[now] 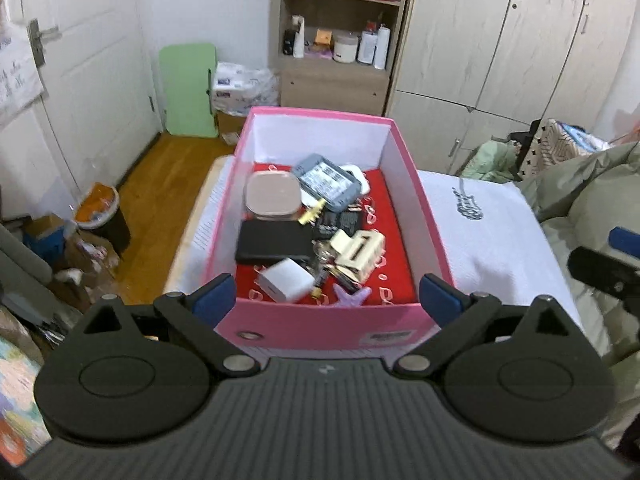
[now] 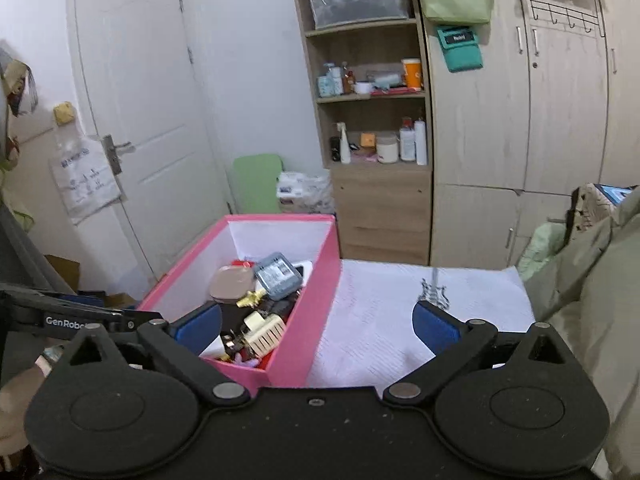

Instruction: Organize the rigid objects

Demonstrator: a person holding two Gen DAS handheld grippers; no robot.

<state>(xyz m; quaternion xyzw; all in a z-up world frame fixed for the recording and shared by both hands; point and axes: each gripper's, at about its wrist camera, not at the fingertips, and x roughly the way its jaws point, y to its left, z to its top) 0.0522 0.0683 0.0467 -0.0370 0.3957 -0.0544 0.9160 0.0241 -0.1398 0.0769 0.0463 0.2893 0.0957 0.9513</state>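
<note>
Two grippers: both are seen with blue-padded fingers spread wide apart, nothing held between them.
Left gripper [image 1: 326,298]: held just above the near wall of the pink cardboard box [image 1: 332,326], fingers straddling its width.
Right gripper [image 2: 318,326]: held over the box's right wall, one finger above the contents, the other above the white textured cloth [image 2: 400,320] beside the box.
Box: open-topped, white inside, red-lined floor; set on the white cloth.
Contents, far end of box: grey rectangular case with printed label [image 1: 326,182], beige rounded-square lid [image 1: 273,199] beside it.
Contents, middle of box: flat black wallet-like case [image 1: 272,242], cream plastic hair claw [image 1: 358,250].
Contents, near end of box: white cube charger [image 1: 285,279], lilac star-shaped piece [image 1: 351,295].
</note>
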